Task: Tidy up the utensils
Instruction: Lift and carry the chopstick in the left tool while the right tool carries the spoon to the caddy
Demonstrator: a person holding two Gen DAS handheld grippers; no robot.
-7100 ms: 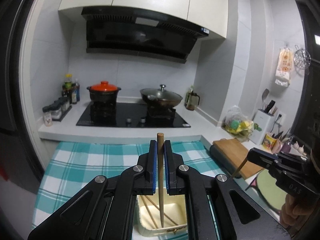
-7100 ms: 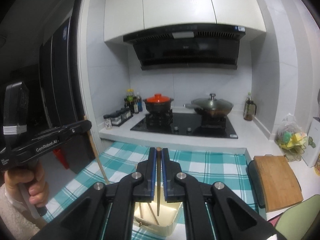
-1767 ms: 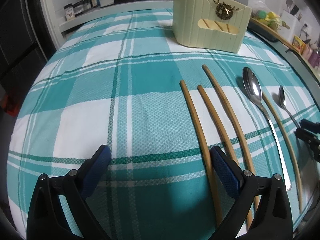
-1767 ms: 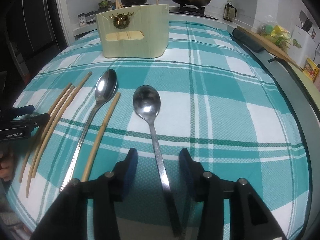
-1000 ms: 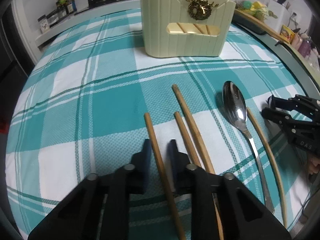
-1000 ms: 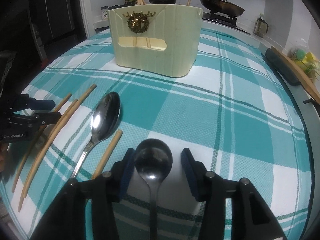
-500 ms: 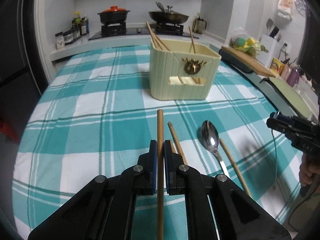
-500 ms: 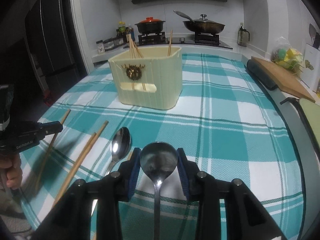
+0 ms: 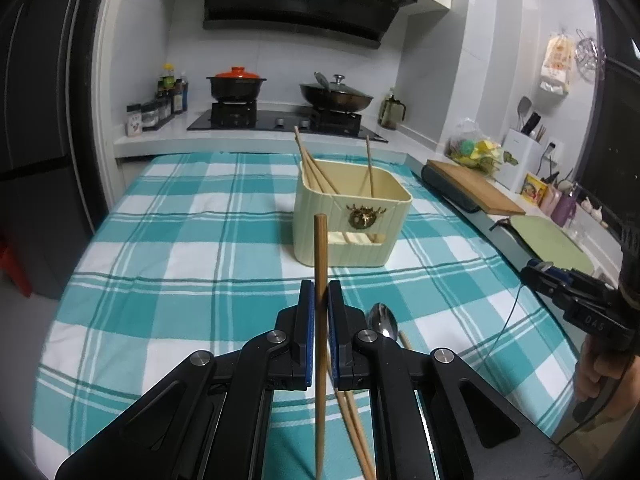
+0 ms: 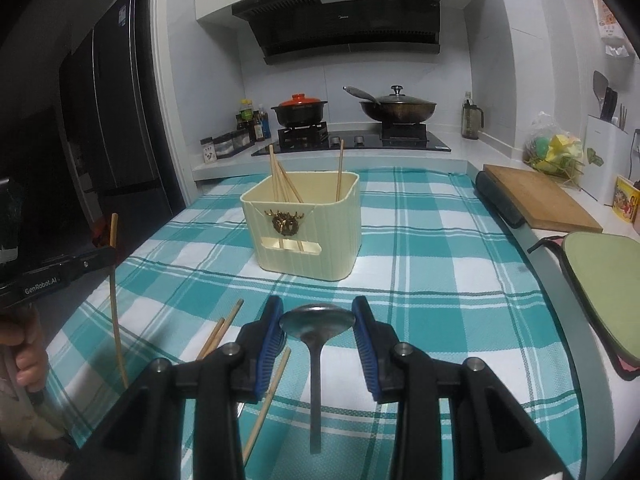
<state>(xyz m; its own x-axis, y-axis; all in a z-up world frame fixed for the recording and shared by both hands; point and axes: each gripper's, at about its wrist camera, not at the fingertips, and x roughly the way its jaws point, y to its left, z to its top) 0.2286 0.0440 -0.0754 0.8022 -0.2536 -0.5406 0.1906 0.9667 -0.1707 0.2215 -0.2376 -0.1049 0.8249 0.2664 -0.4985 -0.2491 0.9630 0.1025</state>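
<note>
My left gripper (image 9: 319, 300) is shut on a wooden chopstick (image 9: 320, 248), which stands upright between the blue pads, above the checked cloth. My right gripper (image 10: 318, 326) is shut on a metal spoon (image 10: 316, 344), gripped by the edges of its bowl with the handle hanging toward me. The cream utensil holder (image 9: 352, 236) (image 10: 304, 236) stands ahead of both with several chopsticks leaning inside. On the cloth lie a second spoon (image 9: 383, 322) and loose chopsticks (image 9: 352, 420) (image 10: 218, 332). The right wrist view shows the left gripper (image 10: 108, 256) with its chopstick (image 10: 115, 300).
The checked table (image 10: 440, 280) is edged on the right by a cutting board (image 10: 536, 200) and a green mat (image 10: 600, 280). A stove with a red-lidded pot (image 10: 300, 110) and a wok (image 10: 396, 106) stands behind. A dark fridge (image 10: 112, 128) is on the left.
Both grippers have risen from the cloth, the left with the chopstick and the right with the spoon. Both now tilt less steeply, so more of the kitchen shows behind the holder.
</note>
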